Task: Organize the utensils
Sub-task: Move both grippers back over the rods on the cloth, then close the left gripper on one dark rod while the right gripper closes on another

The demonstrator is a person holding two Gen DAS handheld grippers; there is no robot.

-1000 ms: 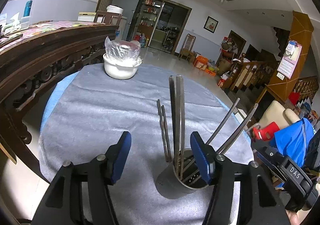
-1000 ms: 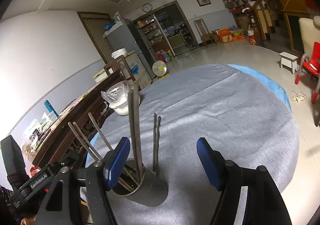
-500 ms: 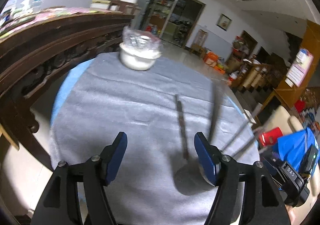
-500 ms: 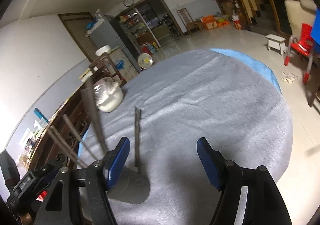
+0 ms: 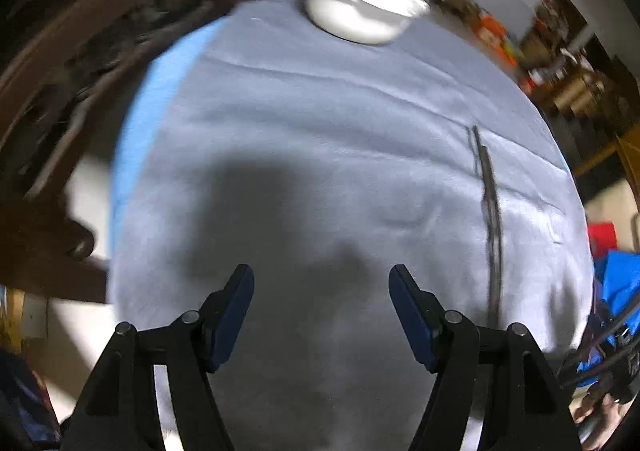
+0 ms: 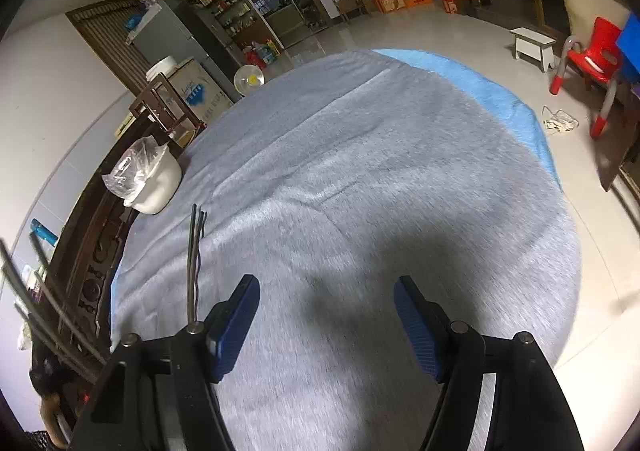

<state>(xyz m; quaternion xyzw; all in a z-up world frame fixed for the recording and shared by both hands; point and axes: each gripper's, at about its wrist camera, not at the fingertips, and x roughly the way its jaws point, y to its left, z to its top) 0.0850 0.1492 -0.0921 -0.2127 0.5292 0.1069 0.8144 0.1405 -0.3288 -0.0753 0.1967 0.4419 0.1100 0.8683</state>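
A pair of thin metal chopsticks point(image 5: 489, 207) lies flat on the grey tablecloth point(image 5: 320, 139), to the right of my left gripper point(image 5: 321, 309), which is open and empty above the cloth. The same pair shows in the right wrist view point(image 6: 195, 251), just left of my right gripper point(image 6: 326, 317), also open and empty. More metal utensil handles point(image 6: 36, 307) poke up at the far left edge of the right wrist view. The utensil cup itself is out of sight in both views.
A white bowl with a clear plastic bag in it point(image 5: 362, 7) sits at the far edge of the round table; it also shows in the right wrist view point(image 6: 148, 179). A carved dark wooden sideboard point(image 5: 60, 63) stands close on the left. A red chair point(image 6: 588, 67) stands right.
Both grippers have lifted and tilted down toward the cloth. The metal cup with the upright utensils has slid out of both views. The left wrist view is blurred by motion.
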